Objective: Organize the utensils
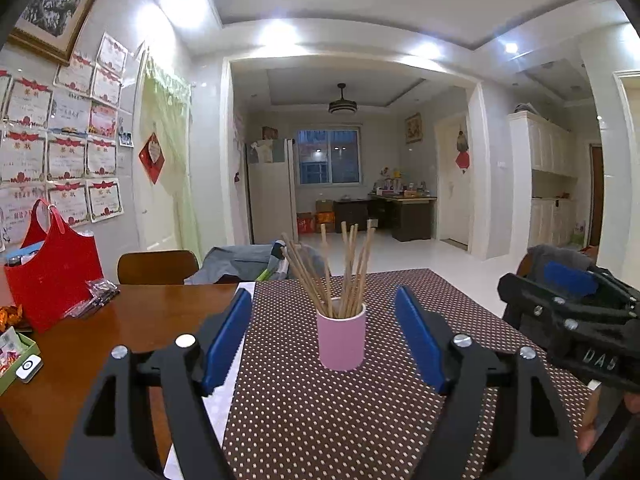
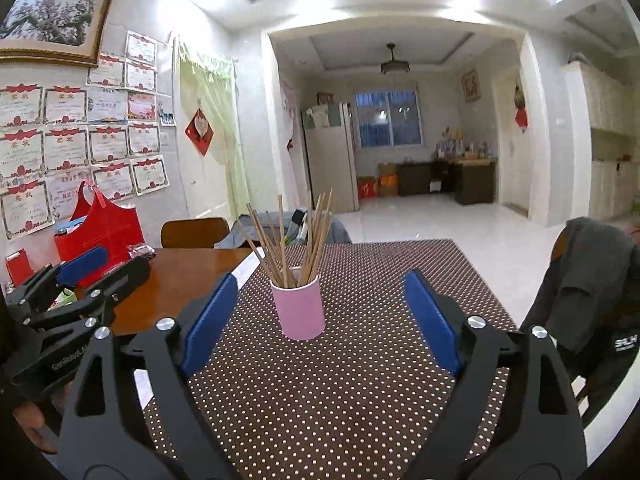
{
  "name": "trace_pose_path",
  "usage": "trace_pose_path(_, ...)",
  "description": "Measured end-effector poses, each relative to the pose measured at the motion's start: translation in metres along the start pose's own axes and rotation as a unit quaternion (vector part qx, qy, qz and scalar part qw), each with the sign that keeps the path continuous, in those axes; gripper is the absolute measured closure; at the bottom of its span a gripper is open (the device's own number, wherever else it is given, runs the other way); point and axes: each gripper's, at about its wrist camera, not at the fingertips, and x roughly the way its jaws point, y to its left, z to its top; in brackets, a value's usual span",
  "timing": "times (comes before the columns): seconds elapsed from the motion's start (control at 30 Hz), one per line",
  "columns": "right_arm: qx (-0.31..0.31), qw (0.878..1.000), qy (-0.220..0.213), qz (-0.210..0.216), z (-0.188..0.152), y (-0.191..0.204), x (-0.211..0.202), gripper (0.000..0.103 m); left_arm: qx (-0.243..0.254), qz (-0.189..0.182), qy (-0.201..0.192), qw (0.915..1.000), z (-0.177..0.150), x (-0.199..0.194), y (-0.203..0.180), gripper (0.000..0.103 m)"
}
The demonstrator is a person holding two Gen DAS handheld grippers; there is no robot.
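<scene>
A pink cup stands upright on the brown dotted mat, holding several wooden chopsticks that fan out of its top. My left gripper is open and empty, its blue pads either side of the cup and a little short of it. In the right wrist view the same cup and chopsticks stand ahead of my right gripper, which is open and empty. Each gripper shows in the other's view, the right one and the left one.
A red bag and small packets sit on the wooden table at the left. A green box lies at the left edge. Chairs stand behind the table; a chair with a jacket is at the right.
</scene>
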Motion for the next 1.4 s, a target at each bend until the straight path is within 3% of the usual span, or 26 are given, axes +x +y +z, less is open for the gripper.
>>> trace_pose_path(0.33, -0.025, 0.998, -0.058, -0.023, -0.007, 0.010, -0.053, 0.012, -0.004, -0.017, -0.027, 0.9995, 0.005, -0.045, -0.008, 0.026)
trace_pose_path(0.6, -0.041, 0.996, -0.081, -0.024, -0.006, 0.018, -0.070, 0.011, -0.002, 0.003, -0.036, 0.9994, 0.007, -0.058, -0.012, 0.025)
trace_pose_path(1.4, -0.041, 0.996, -0.079, -0.026, -0.009, 0.017, -0.068, 0.010, -0.004, 0.010, -0.034, 0.9994, 0.008, -0.050, -0.013, 0.025)
